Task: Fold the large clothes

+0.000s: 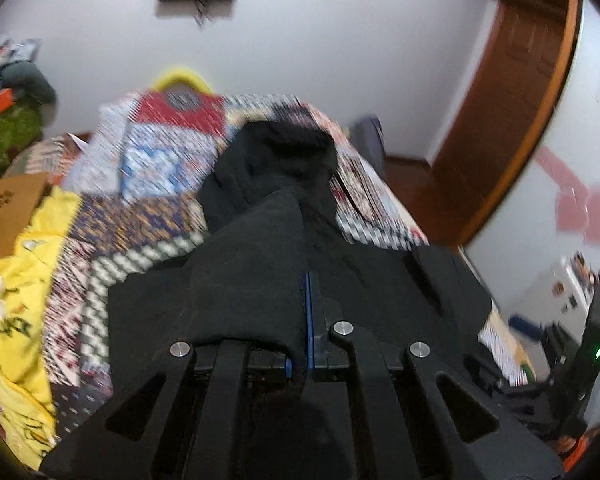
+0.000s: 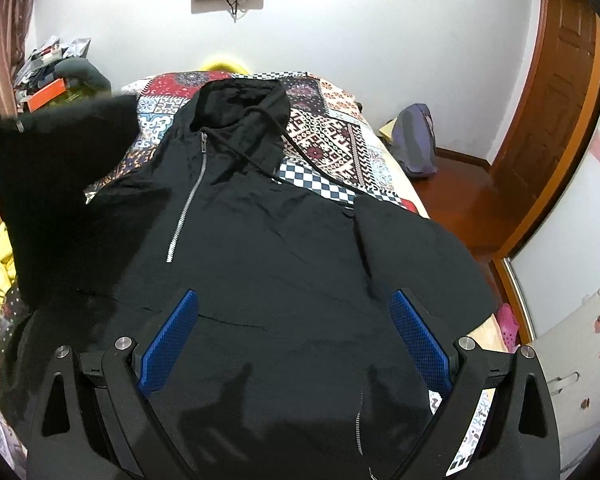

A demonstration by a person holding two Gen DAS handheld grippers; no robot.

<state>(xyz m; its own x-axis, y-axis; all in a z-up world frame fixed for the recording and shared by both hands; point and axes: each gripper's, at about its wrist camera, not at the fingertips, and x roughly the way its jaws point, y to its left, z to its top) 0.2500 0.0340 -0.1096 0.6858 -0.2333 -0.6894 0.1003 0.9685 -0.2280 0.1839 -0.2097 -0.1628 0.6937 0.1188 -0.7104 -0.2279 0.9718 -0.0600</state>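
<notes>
Far left, a crumpled yellow printed garment (image 1: pixel 16 312) is bunching along the left edge of the patchwork-patterned bed cover (image 1: pixel 148 216). Your left gripper (image 1: pixel 306 308) is pinching a fold of the black zip-front hooded jacket (image 2: pixel 260 248), jaws together on the cloth, and in the right wrist view that lifted sleeve (image 2: pixel 60 168) is hanging raised over the jacket's left side. The jacket body is lying face up across the middle of the bed, hood (image 2: pixel 236 100) pointing toward the far edge by the wall, zipper (image 2: pixel 186 208) running down the chest, drawcord trailing off to the right. Your right gripper (image 2: pixel 294 332) is hovering over the lower hem area, blue pads (image 2: pixel 416 340) spread wide apart, gripping nothing. The other sleeve (image 2: pixel 404 240) is resting near the bed's right edge.

Fabric is looking thin, soft and light, wrinkling easily, so it's likely sagging and sliding unless pinched firmly. Better to be taking it at seams, cuff or hem corner, not mid-panel; keeping clear of the metal zipper and loose cord.
</notes>
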